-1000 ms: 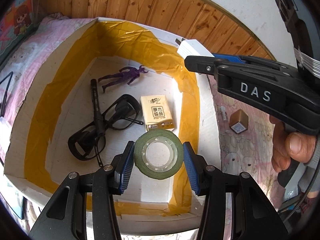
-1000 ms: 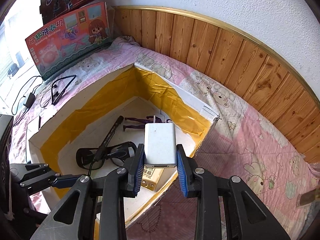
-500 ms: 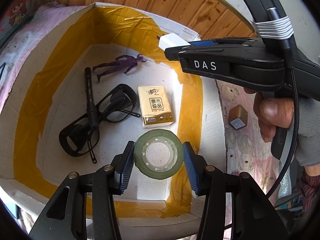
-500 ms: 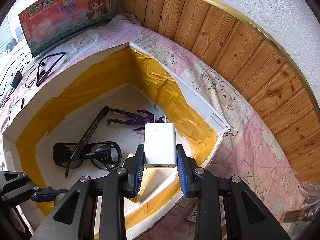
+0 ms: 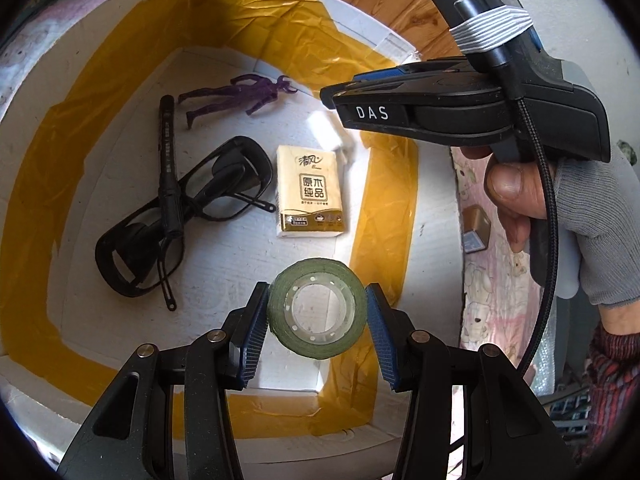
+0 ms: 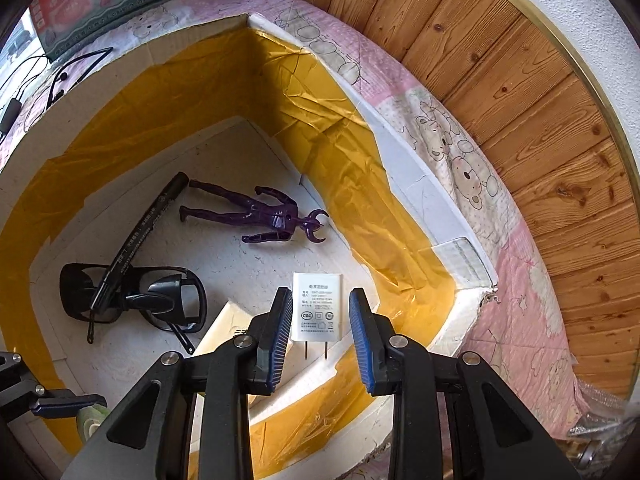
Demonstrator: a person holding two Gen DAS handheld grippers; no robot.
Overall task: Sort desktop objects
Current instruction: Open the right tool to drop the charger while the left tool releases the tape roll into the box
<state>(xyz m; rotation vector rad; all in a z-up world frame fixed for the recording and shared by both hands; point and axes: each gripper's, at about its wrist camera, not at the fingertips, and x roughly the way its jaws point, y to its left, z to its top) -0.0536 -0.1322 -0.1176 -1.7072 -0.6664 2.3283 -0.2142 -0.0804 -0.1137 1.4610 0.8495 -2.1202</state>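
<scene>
Left gripper [image 5: 317, 312] pointed down into the box [image 5: 120, 92], both blue pads pressed on the green tape roll [image 5: 280, 312]. The roll sat square between the fingertips, hole facing the camera, above the box floor near the front wall.

Right gripper [image 6: 320, 294] also pointed down into the box, off to the right of the left one and further back. Its pads stood a narrow gap apart, roughly charger-wide, with nothing clamped. The white charger [image 6: 318, 308] showed past the fingertips, label face up and prongs towards the gripper. A sliver of gap showed on its right side. In the left wrist view it was only a white blur under the right gripper's tip.

Beyond the left gripper lay the tissue pack [image 5: 310, 196], just ahead. Left of that were the black glasses [image 5: 240, 144] with the black pen [image 5: 168, 160] lying across them. The purple figure [image 6: 256, 212] was furthest back.

A gloved hand [image 5: 520, 192] held the right gripper's handle. A small brown cube [image 5: 476, 226] sat outside the box on the pink cloth [image 6: 520, 272].
</scene>
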